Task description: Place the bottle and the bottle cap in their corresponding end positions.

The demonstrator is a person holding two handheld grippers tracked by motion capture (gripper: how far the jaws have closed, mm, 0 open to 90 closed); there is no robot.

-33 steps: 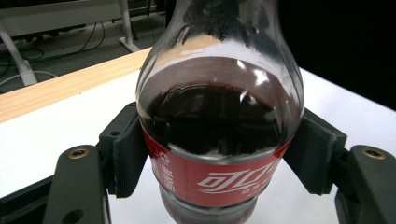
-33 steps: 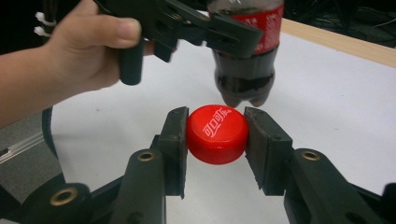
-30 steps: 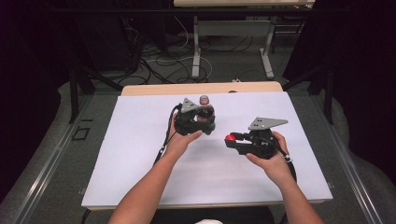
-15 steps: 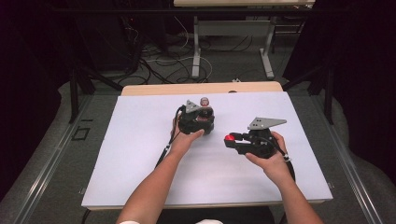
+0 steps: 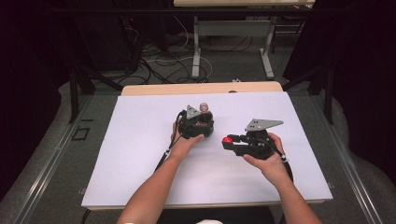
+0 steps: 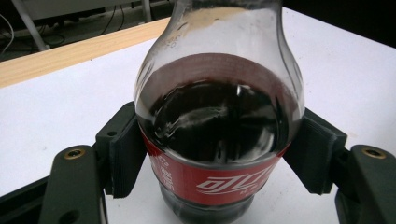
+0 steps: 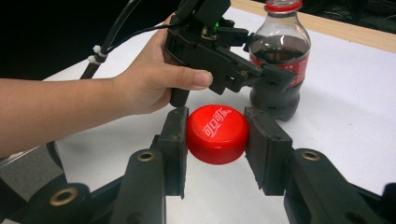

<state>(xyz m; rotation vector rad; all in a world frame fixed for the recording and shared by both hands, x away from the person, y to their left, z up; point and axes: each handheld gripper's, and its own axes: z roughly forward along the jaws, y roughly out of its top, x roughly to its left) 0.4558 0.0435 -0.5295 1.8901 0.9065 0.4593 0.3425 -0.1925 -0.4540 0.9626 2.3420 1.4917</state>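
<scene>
With the bottle [image 6: 219, 140] clamped by the left gripper [image 5: 198, 122], the cap [image 7: 217, 134], pinched in the right gripper [image 5: 229, 141], is drawn slightly further off, leaving the neck open.

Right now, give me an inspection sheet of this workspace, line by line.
Surface: white sheet over a wooden table, flat.
Job's things: cola bottle upright, part full, uncapped; red cap off the bottle, held above the sheet.
Clutter: nothing seen on the sheet.
Grippers: left gripper shut on the bottle at its label; right gripper shut on the cap.
Cables: left gripper's cable trails along the forearm; loose cables on the floor beyond the table.
Surroundings: grey floor, another table's legs, dark drapes at both sides.
</scene>
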